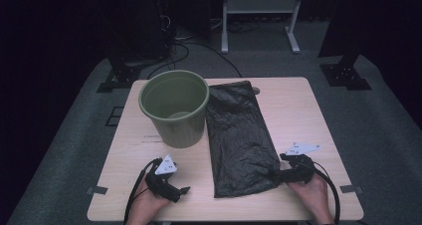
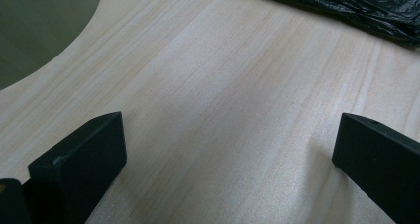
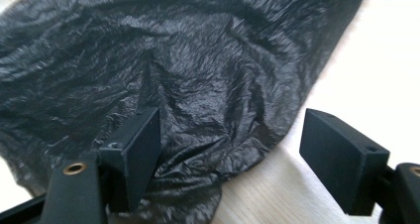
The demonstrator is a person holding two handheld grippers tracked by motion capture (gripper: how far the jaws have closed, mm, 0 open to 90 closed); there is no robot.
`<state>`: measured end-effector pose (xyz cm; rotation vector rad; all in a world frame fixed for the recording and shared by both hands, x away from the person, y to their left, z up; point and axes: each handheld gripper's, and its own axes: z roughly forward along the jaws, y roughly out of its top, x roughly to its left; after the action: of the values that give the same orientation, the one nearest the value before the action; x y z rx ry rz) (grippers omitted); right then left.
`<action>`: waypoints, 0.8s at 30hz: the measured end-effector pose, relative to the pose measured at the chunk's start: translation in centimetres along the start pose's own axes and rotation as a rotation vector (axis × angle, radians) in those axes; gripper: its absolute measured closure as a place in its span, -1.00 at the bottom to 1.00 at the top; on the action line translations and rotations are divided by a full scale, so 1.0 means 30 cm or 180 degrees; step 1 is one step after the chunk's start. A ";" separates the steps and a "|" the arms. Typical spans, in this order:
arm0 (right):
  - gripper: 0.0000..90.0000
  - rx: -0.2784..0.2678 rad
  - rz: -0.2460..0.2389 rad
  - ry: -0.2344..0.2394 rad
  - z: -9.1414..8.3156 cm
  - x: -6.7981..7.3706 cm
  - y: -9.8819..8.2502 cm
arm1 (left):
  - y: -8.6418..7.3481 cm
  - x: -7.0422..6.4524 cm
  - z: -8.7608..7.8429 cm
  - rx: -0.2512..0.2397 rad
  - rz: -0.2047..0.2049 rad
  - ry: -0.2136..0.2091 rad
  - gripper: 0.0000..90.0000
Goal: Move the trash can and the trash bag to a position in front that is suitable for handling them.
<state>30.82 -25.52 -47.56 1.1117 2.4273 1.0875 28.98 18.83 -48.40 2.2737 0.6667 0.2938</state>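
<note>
My right gripper (image 3: 230, 149) stands wide over the black bag's (image 1: 239, 135) near edge; my left gripper (image 2: 228, 159) stands wide above the bare desk (image 1: 293, 110).

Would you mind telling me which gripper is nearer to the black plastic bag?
The right. The right gripper is at the near right corner of the black plastic bag, its jaws open over that edge. The left gripper rests on the table, apart from the bag's left edge.

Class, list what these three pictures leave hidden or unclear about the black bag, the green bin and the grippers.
- Bin: its base, high view; its own wall hides it.
- Black bag: which end opens; crumpled in both the high view and the right gripper view.
- Right gripper: jaw tips, high view; lost against the bag.
</note>
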 end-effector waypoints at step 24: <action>0.98 0.0039 -0.0089 0.0059 -0.002 0.013 -0.012 | 0.000 0.000 0.000 0.0000 0.0000 0.0000 -1.00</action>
<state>30.33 -25.42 -47.74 1.0730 2.4593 1.0805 28.98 18.83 -48.40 2.2738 0.6667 0.2938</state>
